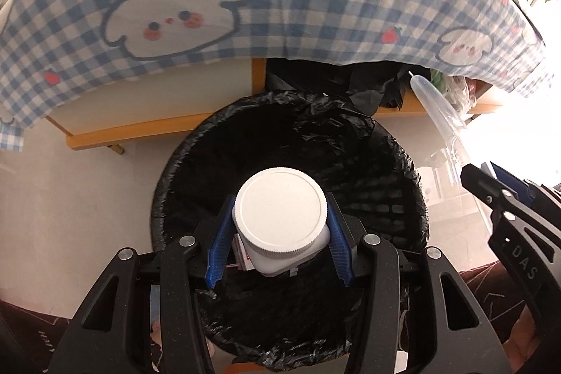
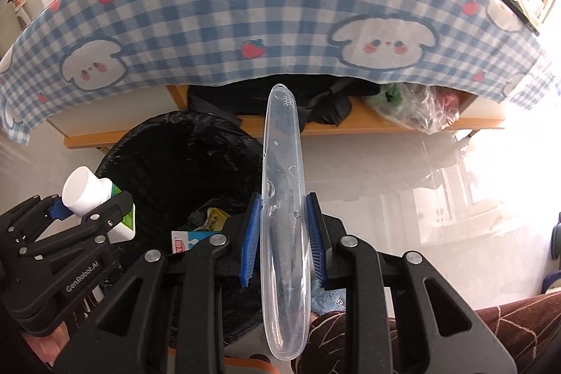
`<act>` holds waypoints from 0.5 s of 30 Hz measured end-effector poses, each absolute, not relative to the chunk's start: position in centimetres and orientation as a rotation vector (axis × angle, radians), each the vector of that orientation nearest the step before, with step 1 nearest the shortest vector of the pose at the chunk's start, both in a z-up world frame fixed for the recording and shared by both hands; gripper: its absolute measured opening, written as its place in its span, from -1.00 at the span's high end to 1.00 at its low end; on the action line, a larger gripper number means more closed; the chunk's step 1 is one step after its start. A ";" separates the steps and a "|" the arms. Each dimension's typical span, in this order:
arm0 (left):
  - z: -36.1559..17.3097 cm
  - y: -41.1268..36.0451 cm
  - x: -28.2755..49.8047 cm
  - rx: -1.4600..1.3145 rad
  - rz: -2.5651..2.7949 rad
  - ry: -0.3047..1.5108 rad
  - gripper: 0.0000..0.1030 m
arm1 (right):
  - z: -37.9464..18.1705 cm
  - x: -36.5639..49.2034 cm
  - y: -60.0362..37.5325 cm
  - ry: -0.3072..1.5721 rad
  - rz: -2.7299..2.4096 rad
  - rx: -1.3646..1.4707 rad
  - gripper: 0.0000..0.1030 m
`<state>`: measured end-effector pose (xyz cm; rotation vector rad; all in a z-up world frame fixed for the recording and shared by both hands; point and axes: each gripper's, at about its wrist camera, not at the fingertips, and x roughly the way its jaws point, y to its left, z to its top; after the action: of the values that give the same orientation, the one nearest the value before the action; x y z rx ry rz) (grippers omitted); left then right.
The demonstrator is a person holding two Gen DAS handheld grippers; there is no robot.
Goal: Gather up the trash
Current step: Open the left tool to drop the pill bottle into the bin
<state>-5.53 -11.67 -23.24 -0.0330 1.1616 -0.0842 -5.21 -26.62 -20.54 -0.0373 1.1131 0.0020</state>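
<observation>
The left claw point(image 1: 280, 233) is clamped on a white-capped bottle point(image 1: 280, 216), its blue pads point(image 1: 219, 251) pressing both sides, and the black-lined trash bin point(image 1: 385, 198) opens directly beneath and ahead of it. To drop well, I would judge: keep the bottle over the middle of the liner, spread the jaws fully — no flick. The right claw point(image 2: 284, 233) grips a clear plastic toothbrush case point(image 2: 284, 181) that juts far forward past its tips; the bin point(image 2: 168, 156) lies to its left and below, so it needs shifting left before release. Scraps point(image 2: 196, 233) lie inside. The checked tablecloth point(image 2: 245, 6) hangs beyond both claws.
</observation>
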 end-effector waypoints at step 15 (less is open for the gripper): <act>-24.3 -14.2 -4.6 -0.012 -0.133 1.147 0.04 | -20.8 -4.8 -27.9 1.113 -0.037 -0.031 0.52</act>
<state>-4.62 -14.20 -24.31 -0.0115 1.1468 -0.1328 -4.82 -27.91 -20.81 -0.0307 1.1129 -0.0367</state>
